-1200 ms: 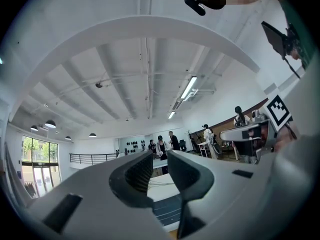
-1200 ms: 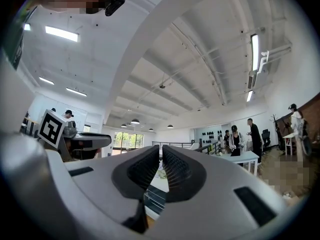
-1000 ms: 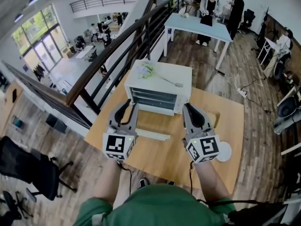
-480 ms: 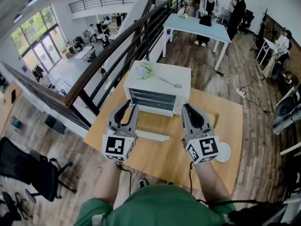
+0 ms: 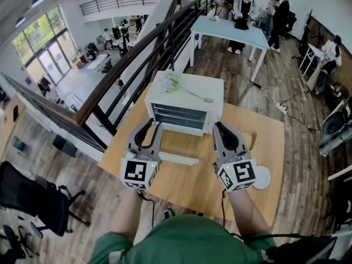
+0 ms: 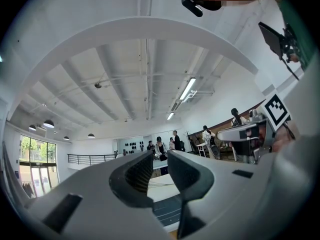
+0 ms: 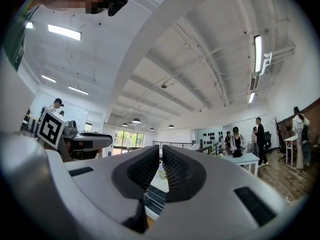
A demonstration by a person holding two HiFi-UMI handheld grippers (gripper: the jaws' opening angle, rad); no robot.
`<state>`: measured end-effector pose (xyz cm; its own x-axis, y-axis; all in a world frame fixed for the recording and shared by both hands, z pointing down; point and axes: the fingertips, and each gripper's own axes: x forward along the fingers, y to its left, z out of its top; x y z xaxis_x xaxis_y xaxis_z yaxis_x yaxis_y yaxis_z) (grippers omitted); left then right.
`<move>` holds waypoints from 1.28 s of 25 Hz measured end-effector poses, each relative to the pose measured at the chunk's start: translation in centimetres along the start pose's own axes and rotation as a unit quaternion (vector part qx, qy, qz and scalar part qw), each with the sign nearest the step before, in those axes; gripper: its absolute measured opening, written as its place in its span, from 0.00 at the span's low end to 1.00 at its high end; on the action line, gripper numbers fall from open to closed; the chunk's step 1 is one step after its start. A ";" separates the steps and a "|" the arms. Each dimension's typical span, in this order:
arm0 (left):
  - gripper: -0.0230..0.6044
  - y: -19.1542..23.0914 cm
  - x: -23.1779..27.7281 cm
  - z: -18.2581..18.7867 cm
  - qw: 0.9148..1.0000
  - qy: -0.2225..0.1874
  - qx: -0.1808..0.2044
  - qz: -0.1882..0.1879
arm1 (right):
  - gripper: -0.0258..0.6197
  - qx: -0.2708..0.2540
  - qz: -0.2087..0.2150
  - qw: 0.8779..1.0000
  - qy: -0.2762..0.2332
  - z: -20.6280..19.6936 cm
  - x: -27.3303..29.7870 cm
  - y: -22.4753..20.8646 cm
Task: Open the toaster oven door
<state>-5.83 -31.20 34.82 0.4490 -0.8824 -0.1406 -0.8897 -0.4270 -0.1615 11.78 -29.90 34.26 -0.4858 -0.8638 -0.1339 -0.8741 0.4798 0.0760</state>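
The left gripper (image 6: 160, 160) has its jaws a narrow way apart with nothing between them, and its own view looks past them to the front of the toaster oven (image 5: 187, 95). The right gripper (image 7: 160, 156) has its pads drawn almost together, leaving only a thin slit, and it holds nothing either. Both hang side by side over the near half of the wooden table (image 5: 267, 142), tips pointing toward the far side.

The oven sits straight ahead of them at the table's far edge, its face turned to the person and its wire racks showing. Between the two grippers, on the near side of the oven, lies a white bar (image 5: 177, 158) that I take for the door's handle — the door looks folded down flat onto the table, so the opening seems done.

That bar runs left to right, across the line of the jaws. Its left end lies just beside the left gripper, while the right gripper stands a little clear of the other end — so the left is the nearer one.
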 end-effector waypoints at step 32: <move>0.20 -1.0 -0.1 0.2 1.000 0.014 0.011 0.004 | 0.10 0.009 0.003 1.000 0.006 -0.6 -0.9 -0.8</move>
<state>-4.97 -30.67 34.82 0.4395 -0.8909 -0.1147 -0.8909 -0.4159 -0.1826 12.91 -29.53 34.88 -0.4917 -0.8622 -0.1216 -0.8707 0.4881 0.0600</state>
